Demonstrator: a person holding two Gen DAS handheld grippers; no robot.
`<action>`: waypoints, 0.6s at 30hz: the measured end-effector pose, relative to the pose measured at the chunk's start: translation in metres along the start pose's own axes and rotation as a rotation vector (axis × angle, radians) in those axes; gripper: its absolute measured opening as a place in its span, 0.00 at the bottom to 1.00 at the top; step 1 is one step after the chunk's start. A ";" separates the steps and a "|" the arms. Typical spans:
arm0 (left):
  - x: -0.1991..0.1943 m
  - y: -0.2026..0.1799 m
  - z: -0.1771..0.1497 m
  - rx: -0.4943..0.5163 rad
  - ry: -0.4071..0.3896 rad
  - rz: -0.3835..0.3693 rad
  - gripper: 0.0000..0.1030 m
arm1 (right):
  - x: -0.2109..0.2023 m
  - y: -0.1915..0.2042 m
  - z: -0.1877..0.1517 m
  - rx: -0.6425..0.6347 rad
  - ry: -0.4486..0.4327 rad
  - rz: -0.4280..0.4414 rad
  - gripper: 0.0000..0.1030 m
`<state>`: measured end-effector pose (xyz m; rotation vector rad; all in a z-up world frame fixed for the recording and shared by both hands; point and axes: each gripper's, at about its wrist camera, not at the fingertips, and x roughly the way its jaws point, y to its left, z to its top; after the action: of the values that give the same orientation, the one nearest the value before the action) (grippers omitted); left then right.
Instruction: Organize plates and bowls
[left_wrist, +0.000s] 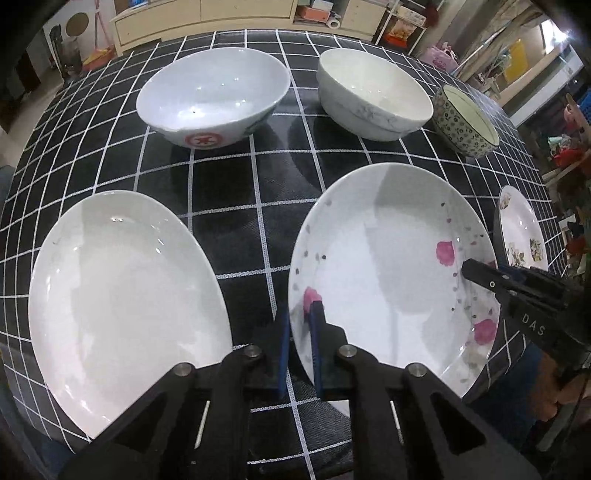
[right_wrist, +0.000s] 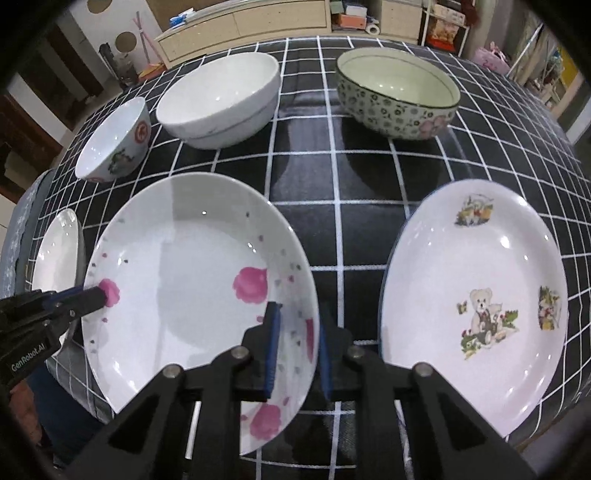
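Note:
A white plate with pink flowers (left_wrist: 388, 266) (right_wrist: 192, 277) is held at both sides a little above the checked tablecloth. My left gripper (left_wrist: 300, 343) is shut on its left rim, and shows in the right wrist view (right_wrist: 92, 297). My right gripper (right_wrist: 297, 350) is shut on its right rim, and shows in the left wrist view (left_wrist: 476, 271). A plain white plate (left_wrist: 122, 306) (right_wrist: 59, 251) lies to the left. A teddy-bear plate (right_wrist: 476, 314) (left_wrist: 522, 232) lies to the right.
Three bowls stand in a row at the back: a white bowl with a red mark (left_wrist: 214, 96) (right_wrist: 116, 142), a marbled white bowl (left_wrist: 373, 92) (right_wrist: 221, 98) and a flower-patterned bowl (left_wrist: 465, 120) (right_wrist: 397, 92). Cabinets (right_wrist: 243, 26) and clutter lie beyond the table.

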<state>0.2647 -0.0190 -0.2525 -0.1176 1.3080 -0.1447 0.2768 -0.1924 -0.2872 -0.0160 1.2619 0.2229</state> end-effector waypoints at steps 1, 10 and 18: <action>0.000 -0.001 -0.001 0.004 0.000 0.007 0.09 | -0.001 0.000 -0.002 0.000 -0.001 -0.004 0.22; -0.003 -0.002 -0.013 0.009 -0.005 0.004 0.09 | -0.004 0.004 -0.016 0.010 -0.002 -0.016 0.22; -0.005 -0.007 -0.025 0.015 -0.003 0.020 0.09 | -0.004 0.008 -0.023 0.037 0.008 -0.023 0.22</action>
<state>0.2392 -0.0251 -0.2528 -0.0915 1.3042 -0.1371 0.2530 -0.1885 -0.2897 0.0008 1.2734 0.1795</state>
